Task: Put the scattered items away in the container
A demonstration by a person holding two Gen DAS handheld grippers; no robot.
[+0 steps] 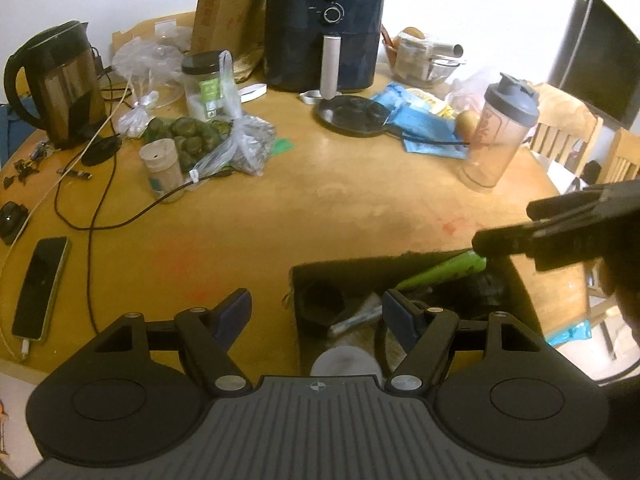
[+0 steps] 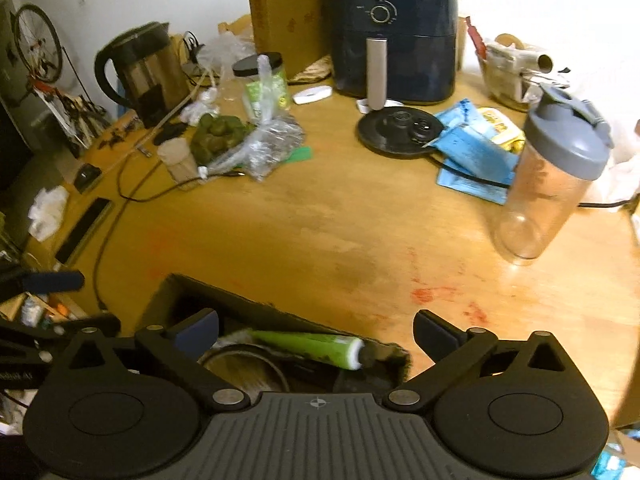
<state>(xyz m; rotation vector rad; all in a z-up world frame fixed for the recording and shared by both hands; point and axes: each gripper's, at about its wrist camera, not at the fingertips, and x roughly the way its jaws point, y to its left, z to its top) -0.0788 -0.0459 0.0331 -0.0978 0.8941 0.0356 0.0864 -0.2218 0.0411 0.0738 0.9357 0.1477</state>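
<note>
A dark open box [image 1: 360, 265] stands at the near edge of the wooden table [image 1: 320, 208]. A green tube [image 1: 444, 270] lies inside it, along with a black round item [image 1: 320, 304], a white cap [image 1: 346, 362] and other small things I cannot make out. My left gripper [image 1: 318, 314] is open and empty, its right finger over the box's left part. In the right wrist view my right gripper [image 2: 316, 328] is open and empty above the box [image 2: 240, 300], just over the green tube [image 2: 308, 346]. Each gripper shows at the edge of the other's view: right [image 1: 508, 226], left [image 2: 68, 304].
Behind are a dark air fryer [image 1: 324, 28], a kettle [image 1: 56, 80], a bag of green fruit [image 1: 192, 136], a small jar [image 1: 162, 170], a kettle base [image 1: 352, 114], blue packets [image 1: 424, 124] and a shaker bottle [image 1: 500, 136]. A phone [image 1: 40, 288] and cables [image 1: 92, 208] lie at left.
</note>
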